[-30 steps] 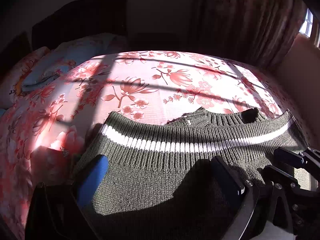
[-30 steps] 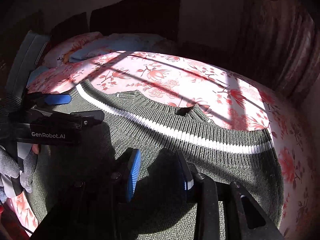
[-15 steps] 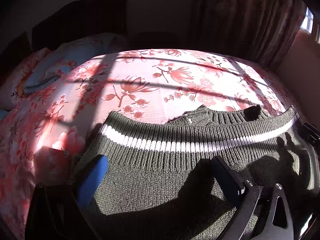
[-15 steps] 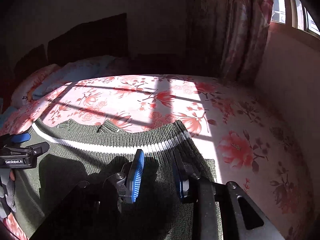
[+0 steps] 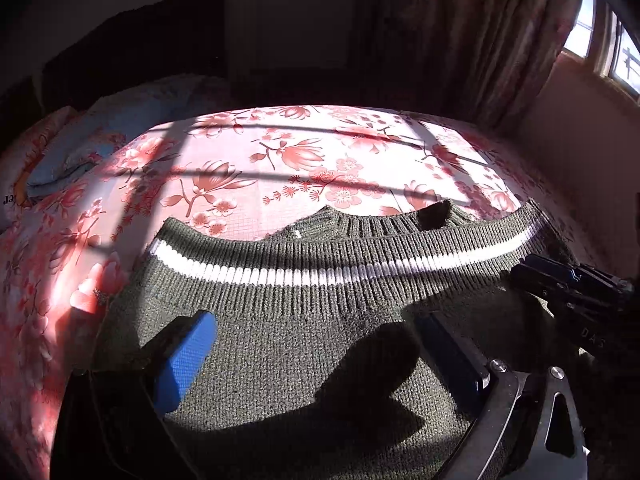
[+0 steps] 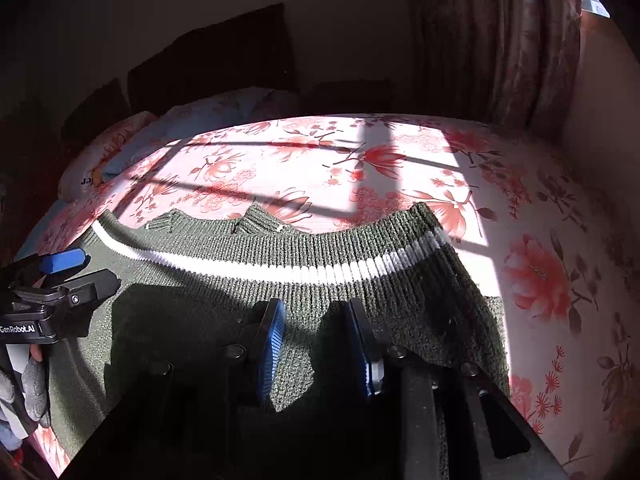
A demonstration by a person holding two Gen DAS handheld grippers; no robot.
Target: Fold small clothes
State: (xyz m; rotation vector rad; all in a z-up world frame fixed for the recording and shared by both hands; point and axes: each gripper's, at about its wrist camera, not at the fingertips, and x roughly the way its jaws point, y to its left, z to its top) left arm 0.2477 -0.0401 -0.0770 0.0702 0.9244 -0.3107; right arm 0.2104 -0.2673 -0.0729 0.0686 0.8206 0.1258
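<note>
Since half a second ago, the right gripper (image 6: pixel 316 344) has been swinging back left over the sweater (image 5: pixel 304 320), and its tip is showing again at the right edge of the left wrist view. The sweater is lying flat on the floral bedsheet (image 5: pixel 280 160), its white stripe (image 5: pixel 280 274) running left to right across the far ribbed hem. The left gripper (image 5: pixel 316 356) is hovering over the near knit with jaws spread wide, grasping nothing. The right gripper's jaws are parted too, released above the fabric.

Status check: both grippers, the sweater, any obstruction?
Left gripper open, right gripper open, both over the sweater. Sweater flat on floral bedsheet. Nothing in the way.
</note>
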